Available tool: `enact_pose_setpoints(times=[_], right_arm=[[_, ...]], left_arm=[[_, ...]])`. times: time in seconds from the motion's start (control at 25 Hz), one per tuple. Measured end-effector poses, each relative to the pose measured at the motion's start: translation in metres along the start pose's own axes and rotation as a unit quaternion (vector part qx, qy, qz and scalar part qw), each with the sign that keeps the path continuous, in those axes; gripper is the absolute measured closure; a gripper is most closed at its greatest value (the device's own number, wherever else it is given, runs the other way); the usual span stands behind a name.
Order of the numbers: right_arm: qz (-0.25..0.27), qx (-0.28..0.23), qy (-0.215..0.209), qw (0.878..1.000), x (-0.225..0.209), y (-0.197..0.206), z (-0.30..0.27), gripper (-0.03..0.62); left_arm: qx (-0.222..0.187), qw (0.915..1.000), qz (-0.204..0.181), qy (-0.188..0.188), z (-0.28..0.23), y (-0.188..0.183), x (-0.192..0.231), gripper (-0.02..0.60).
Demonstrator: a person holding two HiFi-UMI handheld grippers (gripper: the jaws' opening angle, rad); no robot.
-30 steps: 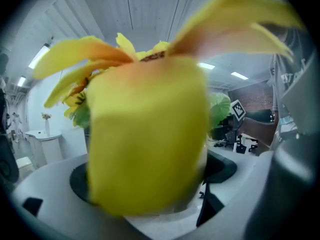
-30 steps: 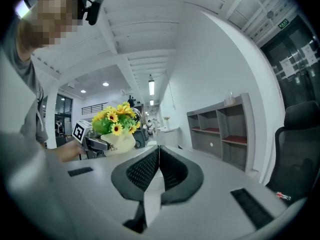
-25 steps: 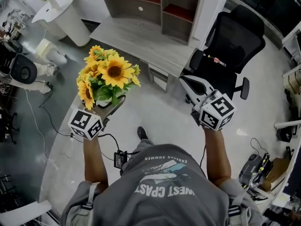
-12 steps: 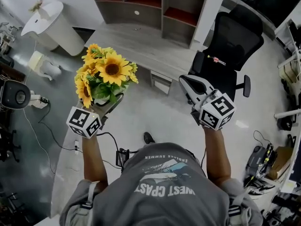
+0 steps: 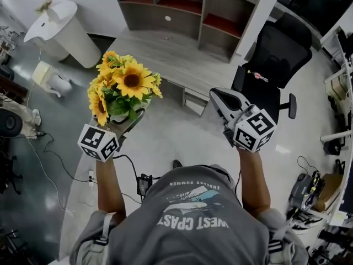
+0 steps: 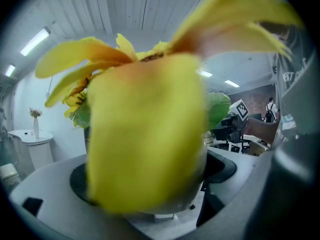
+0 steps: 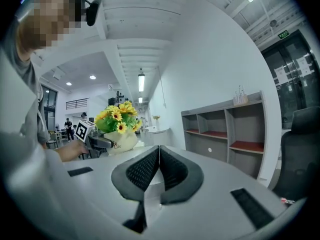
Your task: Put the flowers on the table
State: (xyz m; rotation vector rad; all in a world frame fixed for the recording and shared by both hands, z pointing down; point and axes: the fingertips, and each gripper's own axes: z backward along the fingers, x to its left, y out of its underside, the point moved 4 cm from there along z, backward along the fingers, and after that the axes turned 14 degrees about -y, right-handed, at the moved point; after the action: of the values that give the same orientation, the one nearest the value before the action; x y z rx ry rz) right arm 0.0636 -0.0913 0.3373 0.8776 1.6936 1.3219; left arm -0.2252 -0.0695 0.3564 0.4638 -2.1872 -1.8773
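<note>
**Item 1. Left gripper** [image 5: 126, 125]: jaws closed round a pale pot [image 7: 120, 140], which is held upright in the air. In the left gripper view the pot's wall sits between the 2 grey jaws, and a blurred yellow petal covers most of it.

**Item 2. Flowers** [image 5: 126, 84]: a bunch of yellow sunflowers with green leaves standing in the pot. They are not on the table. In the head view the blooms overlap the table's near left corner.

**Item 3. Right gripper** [image 5: 219, 99]: jaws pressed together, pad against pad, with nothing between them. It is held level with the left one and well apart from it. In the head view it points at the table's near right corner.

**Item 4. Table** [image 5: 165, 54]: a grey top whose front part is bare from the near edge back. A shelf unit [image 5: 187, 4] with open compartments stands along its far edge. 2 of the compartment floors are red, and I cannot make out any contents.

**Item 5. Surroundings**: a black office chair [image 5: 276, 54] stands at the table's right end. A white round stand [image 5: 66, 26] is well to the left and carries a small vase [image 5: 44, 5]. Open floor lies between the person and the table's near edge.

**Item 6. Change**: the grip on the pot and both grippers' places in the head view are as 0.5 s ago. The table edge sits slightly lower in that view, and the chair is further right.
</note>
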Motion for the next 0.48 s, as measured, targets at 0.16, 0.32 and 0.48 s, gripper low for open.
enact_pose_setpoints(times=[0.16,0.32,0.48], right_arm=[[0.007,0.008,-0.012,1.0,-0.004,0.003,-0.007,0.566],[0.011,0.015,-0.027,0.999,-0.009,0.004,-0.011,0.567],[0.015,0.018,-0.046,0.999,-0.017,0.005,-0.015,0.566]], left_arm=[[-0.008,0.9999,0.002,-0.008,-0.003,0.004,0.001,0.043],[-0.016,0.9996,0.006,-0.022,-0.002,0.003,0.0,0.043],[-0.022,0.9989,0.007,-0.041,0.001,-0.001,-0.003,0.043]])
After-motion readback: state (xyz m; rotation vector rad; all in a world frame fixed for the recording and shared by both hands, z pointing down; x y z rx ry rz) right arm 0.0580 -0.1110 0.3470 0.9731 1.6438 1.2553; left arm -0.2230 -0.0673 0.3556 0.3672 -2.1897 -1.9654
